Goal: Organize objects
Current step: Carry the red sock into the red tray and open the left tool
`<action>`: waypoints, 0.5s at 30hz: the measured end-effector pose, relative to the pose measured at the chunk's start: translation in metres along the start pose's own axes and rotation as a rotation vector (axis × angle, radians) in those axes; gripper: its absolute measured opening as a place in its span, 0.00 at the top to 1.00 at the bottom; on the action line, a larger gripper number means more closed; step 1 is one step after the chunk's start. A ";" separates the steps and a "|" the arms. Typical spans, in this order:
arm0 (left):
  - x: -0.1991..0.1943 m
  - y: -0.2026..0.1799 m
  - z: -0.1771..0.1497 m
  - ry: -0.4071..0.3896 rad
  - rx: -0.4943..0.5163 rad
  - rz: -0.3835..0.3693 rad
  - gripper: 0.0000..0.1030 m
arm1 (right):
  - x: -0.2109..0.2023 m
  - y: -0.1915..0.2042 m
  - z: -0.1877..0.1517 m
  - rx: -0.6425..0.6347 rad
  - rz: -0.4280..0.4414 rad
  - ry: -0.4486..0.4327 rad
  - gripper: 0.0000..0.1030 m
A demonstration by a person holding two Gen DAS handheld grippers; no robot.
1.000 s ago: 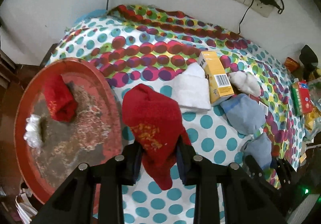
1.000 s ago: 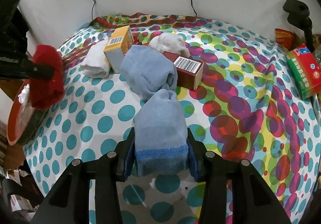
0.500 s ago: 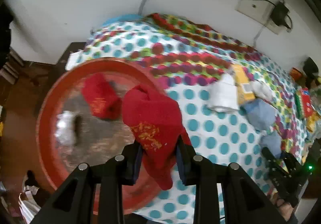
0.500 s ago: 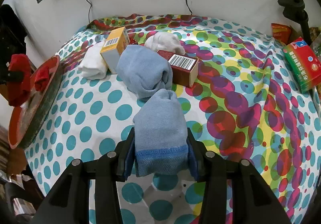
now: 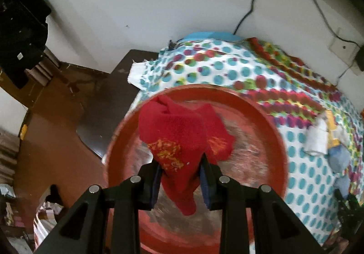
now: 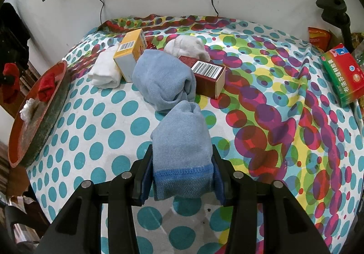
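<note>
My left gripper is shut on a red sock with a gold print, hanging above the round red tray. A second red sock lies in the tray behind it. My right gripper is shut on a light blue sock over the dotted cloth. Another light blue sock is bunched just beyond it. In the right wrist view the tray stands at the left edge with the red sock in it and the held red sock farther left.
On the cloth lie a white sock, a yellow box, a dark red box and another white sock. A green and red box sits at the right edge. A white wad lies in the tray. Left of the tray the table drops to brown floor.
My left gripper has carried the red sock leftward from over the dotted cloth to above the red tray. The right gripper and its blue sock have stayed still.
</note>
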State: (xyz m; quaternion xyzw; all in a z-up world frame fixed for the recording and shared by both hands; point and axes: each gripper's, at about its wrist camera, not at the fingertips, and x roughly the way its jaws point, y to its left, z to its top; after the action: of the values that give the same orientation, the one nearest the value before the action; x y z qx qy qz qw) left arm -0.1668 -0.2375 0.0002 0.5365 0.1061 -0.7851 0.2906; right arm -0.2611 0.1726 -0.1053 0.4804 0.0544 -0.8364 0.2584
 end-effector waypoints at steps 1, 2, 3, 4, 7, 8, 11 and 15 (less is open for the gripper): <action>0.007 0.007 0.003 0.000 -0.004 0.020 0.71 | 0.000 0.000 0.000 -0.003 -0.002 0.003 0.59; 0.014 0.012 0.006 0.012 -0.002 0.026 0.71 | 0.000 0.000 0.000 -0.007 -0.006 0.006 0.59; 0.020 0.017 0.009 0.020 0.001 0.018 0.71 | 0.000 0.000 0.000 -0.010 -0.010 0.009 0.59; 0.024 0.021 0.011 0.023 -0.006 0.011 0.71 | 0.000 0.000 0.000 -0.010 -0.013 0.012 0.59; 0.039 0.029 0.019 0.036 -0.003 0.008 0.71 | 0.001 0.001 0.001 -0.014 -0.027 0.018 0.59; 0.044 0.032 0.022 0.039 -0.006 0.005 0.71 | 0.001 0.002 0.001 -0.015 -0.032 0.018 0.59; 0.059 0.035 0.029 0.054 -0.025 -0.007 0.71 | 0.002 0.004 0.002 -0.018 -0.042 0.022 0.59; 0.073 0.035 0.032 0.061 -0.017 -0.017 0.70 | 0.002 0.005 0.002 -0.026 -0.050 0.027 0.59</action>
State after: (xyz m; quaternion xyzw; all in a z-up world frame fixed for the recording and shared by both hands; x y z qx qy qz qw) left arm -0.1908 -0.3063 -0.0480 0.5567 0.1262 -0.7699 0.2851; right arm -0.2607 0.1670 -0.1052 0.4868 0.0808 -0.8351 0.2430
